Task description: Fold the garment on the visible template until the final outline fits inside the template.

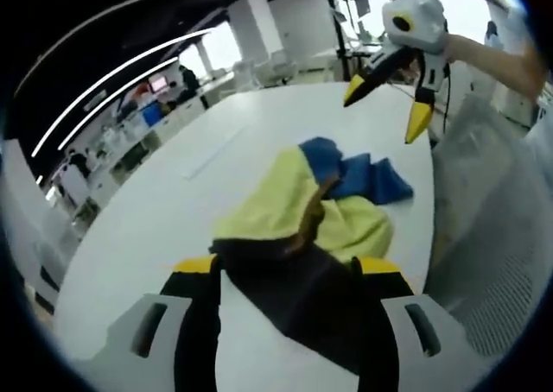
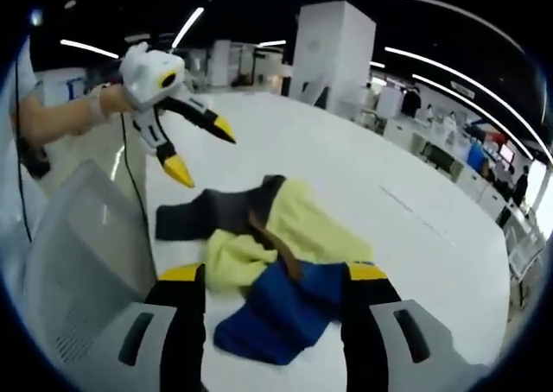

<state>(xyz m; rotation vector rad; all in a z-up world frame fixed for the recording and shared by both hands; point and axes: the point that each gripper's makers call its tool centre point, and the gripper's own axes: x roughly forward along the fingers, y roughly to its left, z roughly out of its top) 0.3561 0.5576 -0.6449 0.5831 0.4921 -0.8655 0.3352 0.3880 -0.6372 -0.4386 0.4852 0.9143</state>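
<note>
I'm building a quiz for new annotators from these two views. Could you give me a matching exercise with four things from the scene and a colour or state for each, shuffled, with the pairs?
Things:
1. garment's middle section
2. garment's end nearest the right gripper
3. garment's end nearest the left gripper
4. table

Colour or state:
A. white
B. blue
C. yellow
D. black

In the right gripper view, the left gripper hangs open above the table; in the left gripper view, the right gripper does the same.

Pairs: 1-C, 2-B, 3-D, 4-A
</note>
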